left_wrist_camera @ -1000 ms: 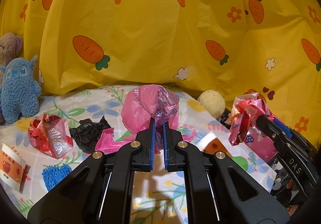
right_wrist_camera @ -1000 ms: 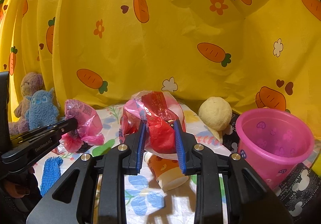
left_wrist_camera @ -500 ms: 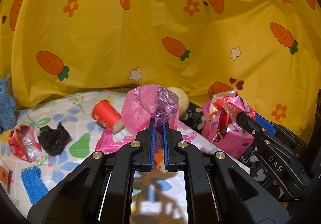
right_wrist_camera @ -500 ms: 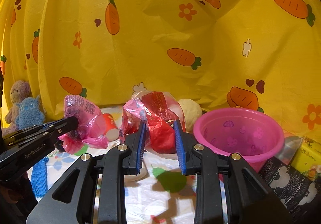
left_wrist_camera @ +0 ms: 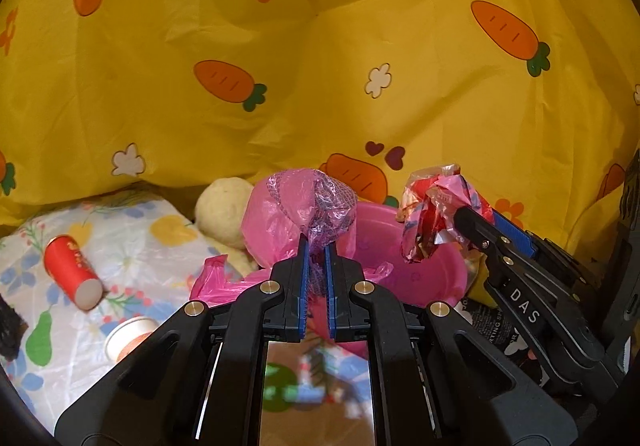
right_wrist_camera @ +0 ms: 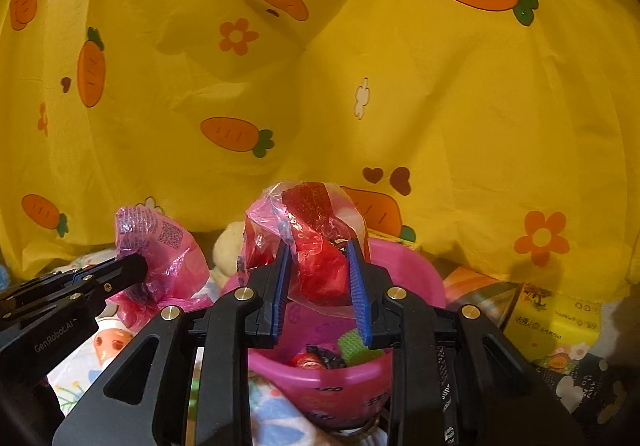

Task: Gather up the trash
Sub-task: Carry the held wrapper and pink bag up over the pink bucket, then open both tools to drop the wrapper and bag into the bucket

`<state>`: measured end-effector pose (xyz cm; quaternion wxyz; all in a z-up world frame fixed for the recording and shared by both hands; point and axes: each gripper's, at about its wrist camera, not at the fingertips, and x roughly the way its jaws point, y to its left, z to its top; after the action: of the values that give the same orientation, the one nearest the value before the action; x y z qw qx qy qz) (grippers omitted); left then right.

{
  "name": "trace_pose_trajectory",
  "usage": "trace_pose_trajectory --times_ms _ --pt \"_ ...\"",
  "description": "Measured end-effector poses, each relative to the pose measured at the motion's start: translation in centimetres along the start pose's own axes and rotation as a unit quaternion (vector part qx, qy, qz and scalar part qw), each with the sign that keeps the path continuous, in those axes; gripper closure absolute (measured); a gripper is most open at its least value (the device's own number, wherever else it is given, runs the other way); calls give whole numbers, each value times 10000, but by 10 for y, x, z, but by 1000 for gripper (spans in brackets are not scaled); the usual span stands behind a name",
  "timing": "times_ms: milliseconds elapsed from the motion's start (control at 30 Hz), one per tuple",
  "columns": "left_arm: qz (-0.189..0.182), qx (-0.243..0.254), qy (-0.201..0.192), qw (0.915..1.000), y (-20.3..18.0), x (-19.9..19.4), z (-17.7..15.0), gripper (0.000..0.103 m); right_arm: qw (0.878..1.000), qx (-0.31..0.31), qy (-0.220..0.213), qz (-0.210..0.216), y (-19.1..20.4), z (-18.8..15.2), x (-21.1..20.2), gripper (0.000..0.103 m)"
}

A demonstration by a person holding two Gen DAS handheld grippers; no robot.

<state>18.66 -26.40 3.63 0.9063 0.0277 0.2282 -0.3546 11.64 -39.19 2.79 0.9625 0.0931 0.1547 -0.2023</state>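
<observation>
Inside pink bucket [right_wrist_camera: 408, 270]: wrappers [right_wrist_camera: 320, 360] (crumpled).

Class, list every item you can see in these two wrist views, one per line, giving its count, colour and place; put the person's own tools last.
pink bag: one, pink, held over the bucket's left side
red wrapper: one, red and clear, held over the bucket
bucket: one, pink, below both grippers, scraps inside
red cup: one, red, lying on the floral cloth, left
paper cup: one, white and orange, lying near left gripper
plush ball: one, cream, behind the bucket
yellow box: one, yellow, right of bucket
carrot curtain: one, yellow, backdrop
left gripper: one, black, shut on bag
right gripper: one, black, shut on wrapper
</observation>
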Motion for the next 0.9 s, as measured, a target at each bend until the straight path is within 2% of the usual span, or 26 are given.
trace_pose_trajectory --times_ms 333,633,900 --pt "-266 25 451 9986 -15 70 -3 97 9995 40 117 -302 -24 -1 38 73" --pt "-546 -6 528 9971 -20 91 -3 97 9985 157 364 -384 -36 -8 60 73" --pt "-590 -35 652 9961 -20 102 -11 96 9984 92 423 -377 -34 -9 68 70"
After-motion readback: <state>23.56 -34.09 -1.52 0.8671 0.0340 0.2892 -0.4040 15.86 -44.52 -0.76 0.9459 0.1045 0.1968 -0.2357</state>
